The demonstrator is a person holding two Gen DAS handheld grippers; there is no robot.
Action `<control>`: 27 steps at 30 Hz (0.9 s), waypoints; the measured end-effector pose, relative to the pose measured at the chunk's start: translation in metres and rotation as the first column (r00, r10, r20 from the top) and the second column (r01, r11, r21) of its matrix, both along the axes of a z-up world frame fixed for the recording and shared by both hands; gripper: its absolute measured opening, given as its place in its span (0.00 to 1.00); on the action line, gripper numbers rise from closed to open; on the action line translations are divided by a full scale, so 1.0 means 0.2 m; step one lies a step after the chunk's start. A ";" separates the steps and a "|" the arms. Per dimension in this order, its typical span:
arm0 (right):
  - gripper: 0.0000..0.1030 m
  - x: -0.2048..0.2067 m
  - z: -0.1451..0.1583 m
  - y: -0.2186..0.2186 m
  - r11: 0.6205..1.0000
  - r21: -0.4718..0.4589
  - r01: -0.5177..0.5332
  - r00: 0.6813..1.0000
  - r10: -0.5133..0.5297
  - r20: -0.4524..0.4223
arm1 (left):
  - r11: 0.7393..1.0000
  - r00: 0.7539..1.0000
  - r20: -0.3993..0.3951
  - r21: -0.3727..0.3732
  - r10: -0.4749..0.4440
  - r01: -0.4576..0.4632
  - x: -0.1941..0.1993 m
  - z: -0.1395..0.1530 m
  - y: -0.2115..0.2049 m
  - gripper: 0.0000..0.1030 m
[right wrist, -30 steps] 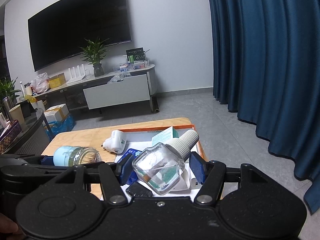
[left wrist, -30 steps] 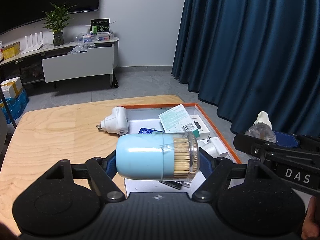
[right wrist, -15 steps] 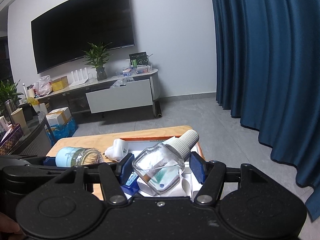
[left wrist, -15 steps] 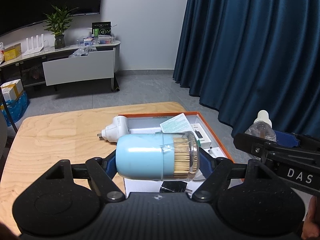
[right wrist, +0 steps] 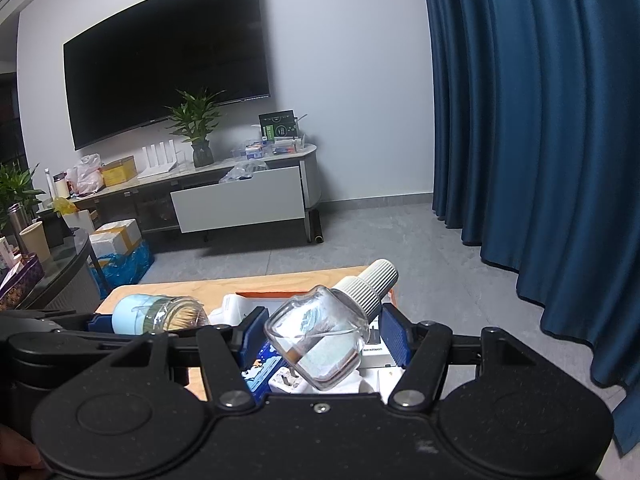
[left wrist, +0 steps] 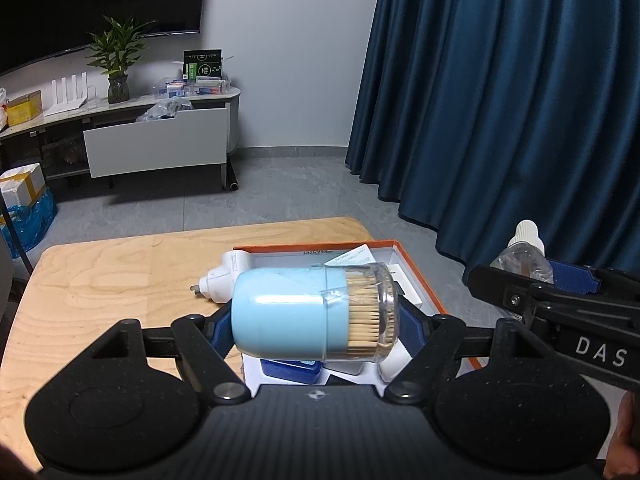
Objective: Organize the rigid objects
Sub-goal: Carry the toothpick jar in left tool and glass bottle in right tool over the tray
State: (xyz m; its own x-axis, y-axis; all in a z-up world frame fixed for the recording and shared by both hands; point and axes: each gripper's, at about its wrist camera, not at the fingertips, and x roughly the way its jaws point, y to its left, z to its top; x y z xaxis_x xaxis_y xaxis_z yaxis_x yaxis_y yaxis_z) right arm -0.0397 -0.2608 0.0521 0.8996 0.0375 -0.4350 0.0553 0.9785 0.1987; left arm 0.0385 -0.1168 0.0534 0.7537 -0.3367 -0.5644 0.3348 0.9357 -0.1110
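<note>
toothpick jar (left wrist: 314, 315) in left gripper (left wrist: 314, 322); glass bottle (right wrist: 320, 338) in right gripper (right wrist: 320, 334).

The left wrist view sits close behind the left claw (left wrist: 314, 320), looking forward and slightly down over the desk (left wrist: 112, 272) toward the TV cabinet (left wrist: 156, 152) at 11 o'clock and the curtain (left wrist: 500, 100) at 1 o'clock. The right wrist view rides just behind the right claw (right wrist: 320, 336), pitched more level, facing the same wall. Both share the orange-rimmed box (left wrist: 424, 280), cabinet, plant (right wrist: 198, 128) and curtain; each catches the other claw at its edge.
</note>
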 end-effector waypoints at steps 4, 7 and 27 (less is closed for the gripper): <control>0.71 0.00 0.00 0.00 1.000 0.001 0.001 1.000 -0.001 -0.002 | 1.000 1.000 -0.002 -0.001 0.000 0.000 0.00 -0.01 0.00 0.76; 0.71 0.02 0.00 -0.01 1.000 0.000 0.001 1.000 -0.001 -0.004 | 1.000 1.000 -0.004 0.000 0.000 0.000 0.00 -0.01 0.00 0.76; 0.71 0.13 -0.03 -0.01 1.000 0.000 0.002 1.000 -0.002 -0.027 | 1.000 1.000 -0.021 0.003 -0.005 0.005 0.09 -0.04 -0.03 0.76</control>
